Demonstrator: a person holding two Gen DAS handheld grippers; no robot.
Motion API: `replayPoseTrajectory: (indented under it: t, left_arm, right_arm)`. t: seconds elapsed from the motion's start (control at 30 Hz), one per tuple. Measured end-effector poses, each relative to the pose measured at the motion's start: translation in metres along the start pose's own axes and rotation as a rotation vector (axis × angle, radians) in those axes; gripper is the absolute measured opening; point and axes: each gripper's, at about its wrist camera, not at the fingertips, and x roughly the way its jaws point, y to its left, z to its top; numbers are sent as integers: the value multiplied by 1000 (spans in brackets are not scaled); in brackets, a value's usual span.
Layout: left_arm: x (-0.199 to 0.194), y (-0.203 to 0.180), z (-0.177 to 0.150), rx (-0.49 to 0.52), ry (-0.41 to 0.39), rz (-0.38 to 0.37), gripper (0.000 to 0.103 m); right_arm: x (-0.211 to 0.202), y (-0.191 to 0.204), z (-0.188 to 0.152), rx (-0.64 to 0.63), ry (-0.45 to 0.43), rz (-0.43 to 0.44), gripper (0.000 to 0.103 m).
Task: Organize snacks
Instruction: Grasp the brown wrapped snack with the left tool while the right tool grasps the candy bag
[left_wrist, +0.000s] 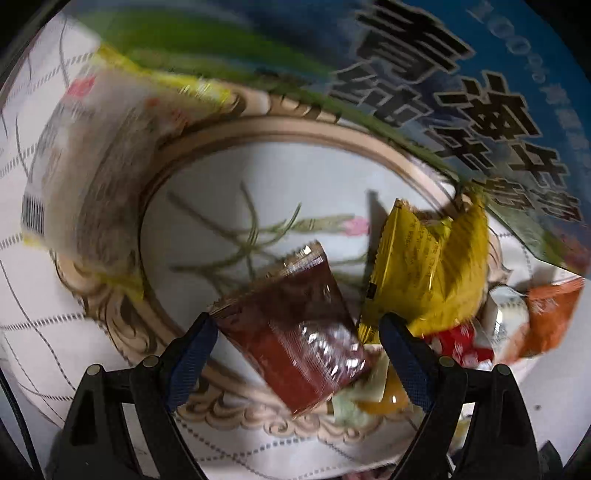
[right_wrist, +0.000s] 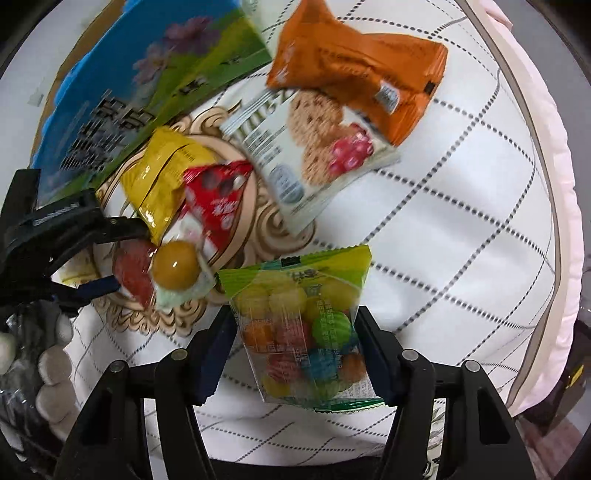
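An ornate plate (left_wrist: 173, 184) with a floral centre lies on a quilted white cloth. My left gripper (left_wrist: 297, 325) is open over the plate's near rim, and a dark red snack packet (left_wrist: 295, 325) lies loose between its fingers. A yellow packet (left_wrist: 424, 266), a red packet (left_wrist: 458, 341) and an amber lollipop (left_wrist: 388, 398) sit on the plate's right side. My right gripper (right_wrist: 295, 332) is shut on a clear bag of coloured gumballs (right_wrist: 303, 332), held above the cloth beside the plate (right_wrist: 236, 210). The left gripper (right_wrist: 110, 254) shows at the left of the right wrist view.
A large blue and green box (left_wrist: 461, 110) lies behind the plate. A clear yellow-edged packet (left_wrist: 92, 166) rests on the plate's left rim. A cookie box (right_wrist: 306, 155) and an orange packet (right_wrist: 369, 66) lie on the cloth (right_wrist: 461, 221). A pink edge (right_wrist: 546, 184) borders the right.
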Motion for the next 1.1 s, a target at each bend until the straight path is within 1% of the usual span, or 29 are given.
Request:
replayPoseTrajectory:
  t: [0.07,0.13,0.17,0.2,0.27,0.37,0.47,0.57,0.63,0.7,0.73,0.83,0.93,1.0,1.03,1.1]
  left_arm:
    - [0,-8,1,36,-25,32,89]
    - [-1,-12,-4,95,-62,53,89]
    - [-1,-14,-6,120,-71,63,83]
    - [-2,-16,-13,162,-90,94,75]
    - [-3,-18,-28,241,-111,132,71]
    - [-5,-11,-52,334,-135,177,71]
    - [-10,3,-68,363,-162,193,71]
    - [-18,18,-73,346,-166,176,71]
    - [-28,24,-69,310,-166,112,71]
    - [-40,20,-56,311,-176,85,71]
    - [-43,15,-52,330,-184,84,71]
    - [-38,-5,-36,399,-175,120,73]
    - [-13,-29,-15,472,-114,191,73]
    - [-1,-40,1,494,-85,214,74]
    - [2,-43,7,504,-89,218,74]
    - [0,-45,12,504,-109,193,74]
  right_arm:
    - [4,-2,2,8,10,2,67]
    - [6,-4,2,8,14,2,67]
    - [10,3,4,4,14,2,67]
    - [9,3,4,-1,15,3,67]
    - [10,2,3,-9,21,8,67]
    - [10,0,1,-24,29,13,67]
    - [11,-5,-4,-33,42,17,67]
    - [13,-11,-10,-28,50,23,67]
    - [15,-13,-8,-15,57,31,67]
    - [16,-14,-4,-6,61,39,69]
    - [19,-13,1,-2,65,41,69]
    - [22,-12,10,-13,80,29,69]
    - [25,-10,16,-29,108,11,71]
    - [27,-7,17,-44,119,-1,75]
    - [29,-3,18,-51,121,-8,75]
    - [31,0,19,-61,126,-20,76]
